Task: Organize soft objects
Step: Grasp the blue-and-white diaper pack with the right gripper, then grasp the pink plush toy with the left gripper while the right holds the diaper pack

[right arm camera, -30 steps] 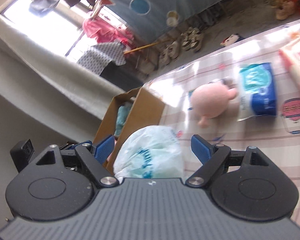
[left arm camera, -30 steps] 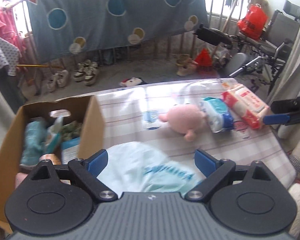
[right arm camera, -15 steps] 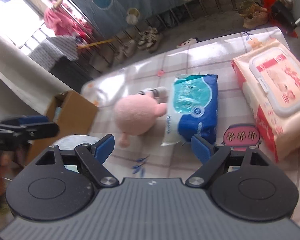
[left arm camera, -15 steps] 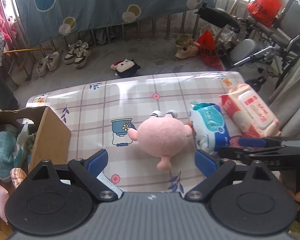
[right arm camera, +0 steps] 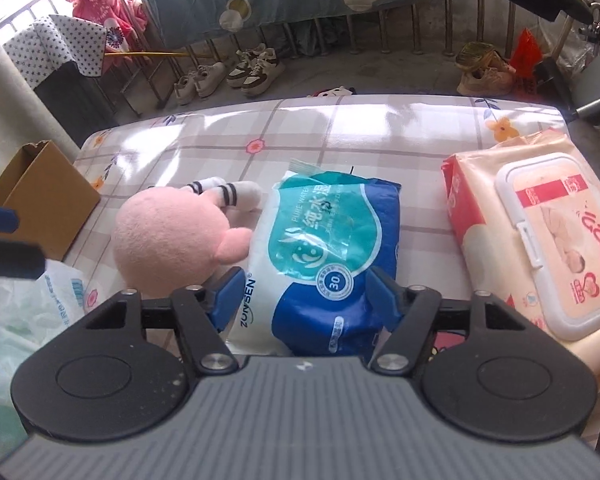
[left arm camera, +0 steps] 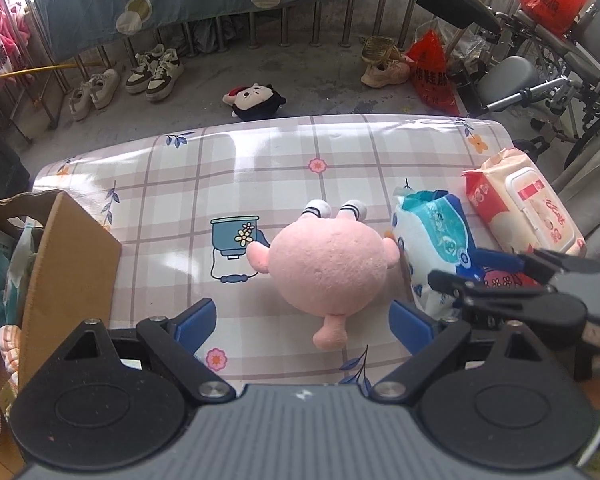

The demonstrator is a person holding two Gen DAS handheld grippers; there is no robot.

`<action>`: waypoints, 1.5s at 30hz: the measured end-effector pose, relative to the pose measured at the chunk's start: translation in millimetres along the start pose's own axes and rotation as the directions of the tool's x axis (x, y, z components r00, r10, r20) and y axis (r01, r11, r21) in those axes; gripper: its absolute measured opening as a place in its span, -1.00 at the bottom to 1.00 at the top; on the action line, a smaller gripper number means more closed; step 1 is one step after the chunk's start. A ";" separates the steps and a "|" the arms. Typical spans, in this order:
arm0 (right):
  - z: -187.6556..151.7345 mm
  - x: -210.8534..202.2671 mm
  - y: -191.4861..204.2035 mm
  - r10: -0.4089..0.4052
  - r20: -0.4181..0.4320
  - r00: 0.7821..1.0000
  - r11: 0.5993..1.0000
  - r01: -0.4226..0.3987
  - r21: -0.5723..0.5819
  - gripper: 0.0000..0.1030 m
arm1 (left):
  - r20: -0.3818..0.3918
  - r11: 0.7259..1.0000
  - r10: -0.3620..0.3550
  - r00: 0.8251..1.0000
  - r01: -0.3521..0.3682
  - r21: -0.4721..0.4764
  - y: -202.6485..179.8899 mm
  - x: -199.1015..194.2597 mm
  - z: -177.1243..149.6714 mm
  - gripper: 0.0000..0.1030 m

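lying open: far plaid tablecloth strip [left arm camera: 284, 152] | blocking left: brown cardboard box [left arm camera: 66, 264] | crowding right: blue wipes pack [right arm camera: 332, 240] touching round pink plush toy [left arm camera: 326, 268], peach lidded wipes pack [right arm camera: 540, 248] beside

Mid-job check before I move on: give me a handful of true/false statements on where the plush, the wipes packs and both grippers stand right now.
1. The pink plush lies on the table, beside the blue wipes pack. True.
2. The right gripper is clamped shut on the pink plush. False: its jaws are open, either side of the blue wipes pack's near end.
3. The left gripper is open and holds nothing. True.
4. The red-and-cream wipes pack sits inside the cardboard box. False: it lies at the table's right end.
5. The cardboard box holds nothing. False: cloths show inside it.
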State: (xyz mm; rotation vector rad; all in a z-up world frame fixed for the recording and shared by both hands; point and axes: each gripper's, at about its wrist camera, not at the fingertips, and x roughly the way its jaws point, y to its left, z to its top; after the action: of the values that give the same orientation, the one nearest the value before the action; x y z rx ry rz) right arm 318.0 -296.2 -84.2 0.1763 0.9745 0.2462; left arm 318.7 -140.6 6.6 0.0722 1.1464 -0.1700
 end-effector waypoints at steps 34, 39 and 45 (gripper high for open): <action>-79.7 -53.4 1.9 0.045 0.057 0.997 0.997 -0.041 -0.062 0.59 | -0.083 1.000 0.031 0.996 -0.031 0.004 -28.7 82.7 32.3 0.65; -79.3 -46.1 3.7 0.026 0.046 0.999 0.996 -0.022 -0.083 0.60 | -0.125 0.996 -0.003 0.992 0.014 0.088 -30.8 74.3 14.1 0.65; -91.0 -57.6 0.6 0.029 0.036 0.999 0.996 -0.026 -0.091 0.40 | -0.177 0.988 -0.033 0.984 0.058 0.141 -31.6 62.2 -10.0 0.66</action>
State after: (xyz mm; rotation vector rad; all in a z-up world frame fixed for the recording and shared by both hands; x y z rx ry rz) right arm 211.2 -308.6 -88.5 0.1112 0.9224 0.3106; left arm 329.2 -176.4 -53.2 0.1933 1.3096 -0.2927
